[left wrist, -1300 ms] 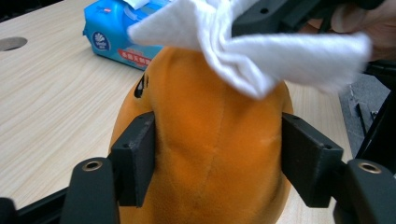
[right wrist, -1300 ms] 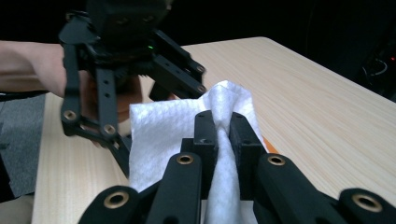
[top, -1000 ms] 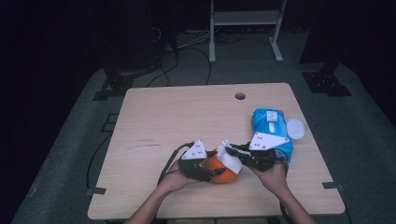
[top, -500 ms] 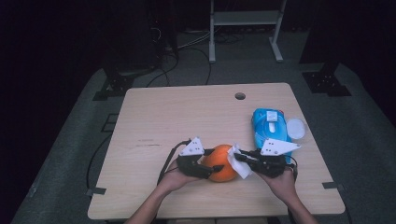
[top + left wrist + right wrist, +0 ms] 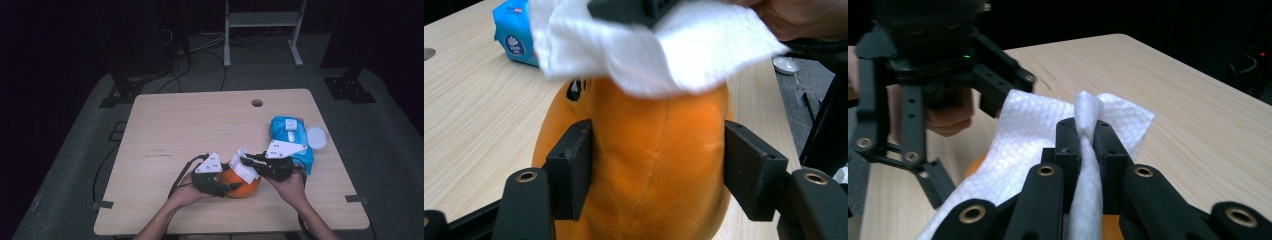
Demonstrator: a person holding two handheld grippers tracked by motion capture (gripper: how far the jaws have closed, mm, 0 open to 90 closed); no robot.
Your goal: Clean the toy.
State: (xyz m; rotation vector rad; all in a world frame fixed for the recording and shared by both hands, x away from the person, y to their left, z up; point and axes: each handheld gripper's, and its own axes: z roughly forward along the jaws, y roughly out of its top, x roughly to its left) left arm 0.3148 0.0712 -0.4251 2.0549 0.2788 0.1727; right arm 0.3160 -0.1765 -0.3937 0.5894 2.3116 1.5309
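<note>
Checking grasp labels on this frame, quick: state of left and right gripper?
Left gripper: closed on the orange plush toy, pads pressing its sides.
Right gripper: shut, pinching the white wipe over the toy.

The white tissue point(image 5: 649, 50) covers the top of the orange plush toy point(image 5: 654, 165), hiding most of its black face marking; the blue wipes pack point(image 5: 514, 37) is cut off by the frame's top edge.

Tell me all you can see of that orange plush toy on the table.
The orange plush toy is soft, rounded and fuzzy, with a faint seam and a small black mark near its top. It sits on the table's near edge. The left gripper clamps its sides, and a white wipe, pinched in the right gripper, lies over its top.
</note>
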